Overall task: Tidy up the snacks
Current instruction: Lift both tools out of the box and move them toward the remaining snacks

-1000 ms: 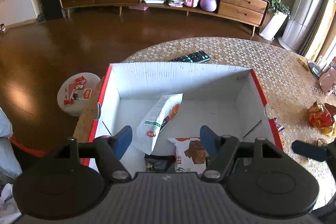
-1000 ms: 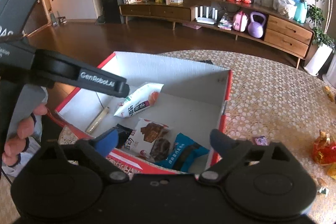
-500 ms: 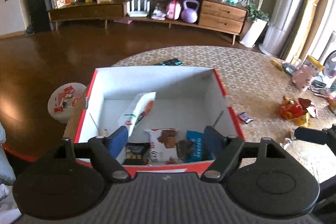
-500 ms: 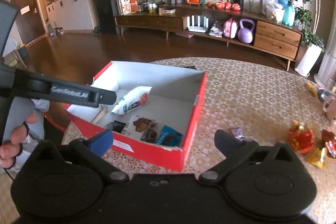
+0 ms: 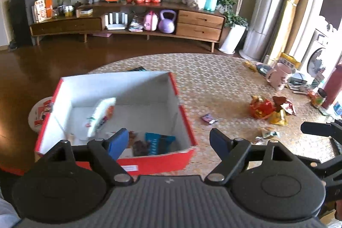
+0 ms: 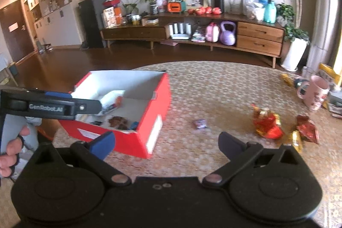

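Note:
A red cardboard box [image 5: 149,161] with white inner walls stands on the round table. Inside it lie a white packet [image 5: 100,116], a brown packet [image 5: 139,144] and a blue packet [image 5: 158,142]. My left gripper [image 5: 168,140] hovers over the box's near right corner; its jaws are opening and nothing is between them. My right gripper [image 6: 165,141] stands open and empty to the right of the box [image 6: 128,142], over bare tabletop. Loose on the table are a small purple sweet [image 6: 201,123], a red-gold snack bundle [image 6: 267,123] and a dark red packet [image 6: 306,127].
A pink mug [image 6: 316,95], a red bottle [image 5: 333,87] and small clutter crowd the table's right edge. A black remote [image 5: 136,68] lies behind the box. A low white stool [image 5: 40,112] stands beside the table on the left. A hand [image 6: 12,155] holds the left gripper's handle.
Both grippers have drawn back from over the box and swung to the right, so the box now sits to the left in both views. The left jaws have spread wider.

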